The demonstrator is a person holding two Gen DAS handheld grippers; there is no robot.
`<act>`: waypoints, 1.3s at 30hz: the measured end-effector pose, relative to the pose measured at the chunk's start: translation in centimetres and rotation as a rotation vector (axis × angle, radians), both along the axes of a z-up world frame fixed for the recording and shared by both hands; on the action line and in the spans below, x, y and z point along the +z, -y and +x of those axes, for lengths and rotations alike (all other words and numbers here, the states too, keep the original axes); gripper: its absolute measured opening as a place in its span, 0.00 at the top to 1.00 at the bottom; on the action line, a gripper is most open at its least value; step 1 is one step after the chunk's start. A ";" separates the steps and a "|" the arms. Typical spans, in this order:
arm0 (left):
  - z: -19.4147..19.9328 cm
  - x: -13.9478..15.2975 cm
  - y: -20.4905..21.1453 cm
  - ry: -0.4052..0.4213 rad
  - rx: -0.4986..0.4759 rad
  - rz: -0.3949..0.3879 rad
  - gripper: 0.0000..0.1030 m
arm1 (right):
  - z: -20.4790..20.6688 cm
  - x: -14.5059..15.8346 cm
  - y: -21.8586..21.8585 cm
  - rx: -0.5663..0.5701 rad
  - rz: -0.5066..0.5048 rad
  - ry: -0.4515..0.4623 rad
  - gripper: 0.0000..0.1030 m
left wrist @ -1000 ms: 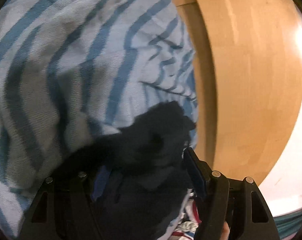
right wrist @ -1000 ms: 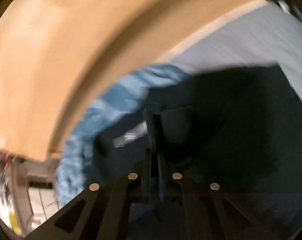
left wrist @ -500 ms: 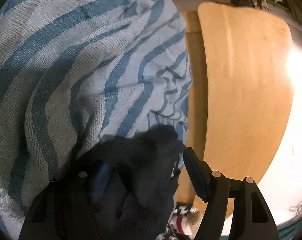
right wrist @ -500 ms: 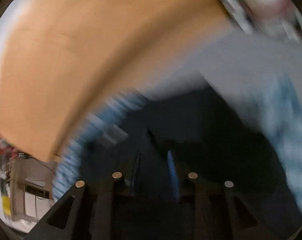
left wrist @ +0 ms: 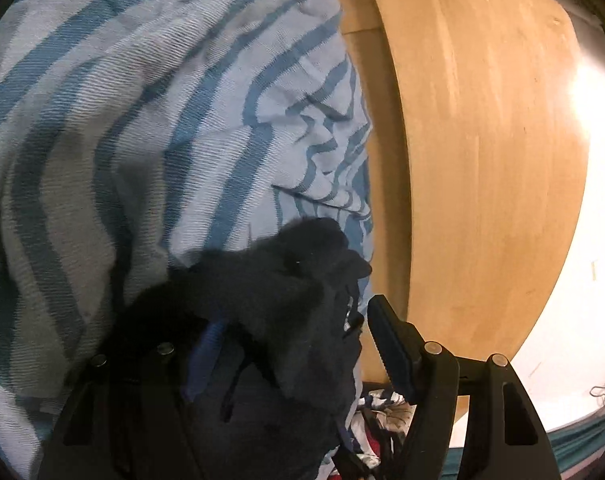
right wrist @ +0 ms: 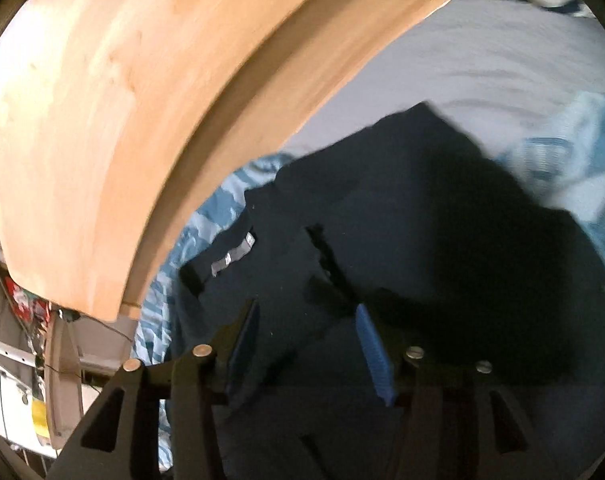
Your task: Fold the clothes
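Opening is the main change on the right: the right gripper (right wrist: 308, 344), whose blue pads were pressed together a second ago, now has its fingers spread with nothing between them, over the dark navy garment (right wrist: 402, 216) that fills the lower centre of the right wrist view. A small grey label (right wrist: 233, 255) shows on the cloth at centre left. Garment lies on the blue-striped blanket (left wrist: 142, 120), beside the wooden board (left wrist: 482, 160) that takes the right half of the left wrist view. Left gripper (left wrist: 294, 340) unchanged over the last second: fingers wide apart, a bunched fold of the navy fabric draped over the left finger and hiding most of its blue pad (left wrist: 206, 354); right finger bare. Not clamped on the cloth as far as I can judge. Reading: right side has let go of its edge, so one fold is probably laid down; next grasp point needed. Right wrist view motion-blurred, detail limited.
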State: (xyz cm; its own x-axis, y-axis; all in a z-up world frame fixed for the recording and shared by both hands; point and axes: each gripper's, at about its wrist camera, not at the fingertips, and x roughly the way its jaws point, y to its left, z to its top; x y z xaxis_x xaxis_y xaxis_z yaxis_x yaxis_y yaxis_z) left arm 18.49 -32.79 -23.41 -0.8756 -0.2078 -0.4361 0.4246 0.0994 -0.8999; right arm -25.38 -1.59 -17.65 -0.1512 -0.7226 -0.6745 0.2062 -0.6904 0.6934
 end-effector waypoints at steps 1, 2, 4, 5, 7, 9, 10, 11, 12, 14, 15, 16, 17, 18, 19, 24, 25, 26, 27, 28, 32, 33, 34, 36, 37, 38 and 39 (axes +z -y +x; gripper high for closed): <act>-0.2 0.0 0.1 0.000 -0.003 0.001 0.31 | -0.4 -0.6 0.4 0.000 0.003 0.022 0.43; -0.4 -0.1 0.2 0.000 -0.006 0.004 0.31 | -0.8 -1.2 1.0 -0.003 0.016 0.051 0.43; -0.6 -0.3 0.4 -0.010 -0.011 0.010 0.31 | -1.3 -2.1 1.9 0.008 0.026 0.073 0.49; -0.6 -0.3 0.5 -0.018 -0.013 0.009 0.31 | -1.3 -2.0 2.3 0.016 0.021 0.071 0.75; -0.4 -0.1 0.7 -0.045 -0.018 -0.004 0.31 | -1.0 -1.5 2.8 0.035 0.003 0.058 0.89; -0.2 0.1 0.7 -0.072 -0.033 -0.022 0.31 | -0.1 1.0 3.1 0.070 -0.076 -0.003 0.91; -0.1 0.2 0.6 -0.087 -0.057 -0.029 0.31 | 0.4 2.8 3.5 0.095 -0.124 -0.033 0.91; -0.2 0.2 0.3 -0.098 -0.099 -0.036 0.31 | 0.9 4.6 3.9 0.120 -0.169 -0.063 0.91; -0.4 0.3 -0.1 -0.108 -0.141 -0.042 0.31 | 1.4 6.5 4.5 0.145 -0.208 -0.092 0.91; -1.3 0.5 -1.1 -0.089 -0.247 -0.066 0.31 | 2.3 10.5 5.7 0.189 -0.267 -0.162 0.91; -2.0 0.6 -1.6 -0.070 -0.303 -0.083 0.31 | 2.8 12.6 6.3 0.211 -0.293 -0.198 0.91; -3.0 0.8 -2.0 -0.056 -0.350 -0.106 0.36 | 3.2 14.9 6.9 0.236 -0.334 -0.224 0.91; -4.0 1.0 -2.6 -0.050 -0.392 -0.128 0.40 | 3.5 16.4 7.3 0.251 -0.366 -0.234 0.91; -5.1 1.3 -3.2 -0.046 -0.428 -0.147 0.46 | 3.9 17.9 7.7 0.265 -0.396 -0.246 0.91; -6.2 1.5 -3.5 -0.043 -0.446 -0.161 0.50 | 4.3 19.4 8.0 0.280 -0.425 -0.258 0.91; -9.2 3.0 -3.3 0.201 -0.348 -0.284 0.78 | 6.5 24.0 8.1 0.312 -0.533 -0.310 0.91; -9.1 3.2 -3.0 0.261 -0.315 -0.302 0.79 | 7.0 24.6 7.6 0.305 -0.530 -0.345 0.91; -8.5 3.5 -2.7 0.306 -0.285 -0.309 0.79 | 7.3 24.9 7.0 0.295 -0.532 -0.365 0.91; -6.6 4.0 -2.7 0.314 -0.261 -0.291 0.82 | 7.5 25.1 6.5 0.292 -0.544 -0.369 0.91; -4.9 4.4 -2.3 0.321 -0.233 -0.277 0.83 | 7.7 25.3 6.1 0.289 -0.555 -0.374 0.91; -2.0 5.5 0.5 0.307 0.001 -0.297 0.83 | 8.2 25.0 5.5 0.300 -0.580 -0.365 0.91; -1.5 5.7 0.8 0.344 0.078 -0.311 0.83 | 8.4 24.7 5.7 0.310 -0.577 -0.361 0.91; -0.8 5.8 1.1 0.372 0.150 -0.317 0.83 | 8.6 24.3 5.9 0.319 -0.570 -0.356 0.95; 0.7 4.8 2.0 0.366 0.234 -0.257 0.83 | 8.8 22.4 6.6 0.328 -0.523 -0.337 0.95; 0.3 3.7 2.9 0.352 0.221 -0.192 0.83 | 8.8 21.3 7.0 0.329 -0.492 -0.327 0.96; -1.5 2.8 3.5 0.337 0.188 -0.157 0.83 | 8.8 20.1 7.3 0.328 -0.461 -0.314 0.96; -1.4 2.4 3.5 0.317 0.149 -0.141 0.83 | 8.5 18.9 7.4 0.323 -0.427 -0.296 0.96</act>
State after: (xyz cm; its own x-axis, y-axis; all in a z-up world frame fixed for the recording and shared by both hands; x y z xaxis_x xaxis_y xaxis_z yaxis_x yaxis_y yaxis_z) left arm 17.06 -36.32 -20.97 -0.6573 -0.3995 -0.6390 0.6748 0.0657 -0.7351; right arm -16.84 -9.00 1.21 -0.0162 -0.9604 -0.2782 0.5847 -0.2348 0.7765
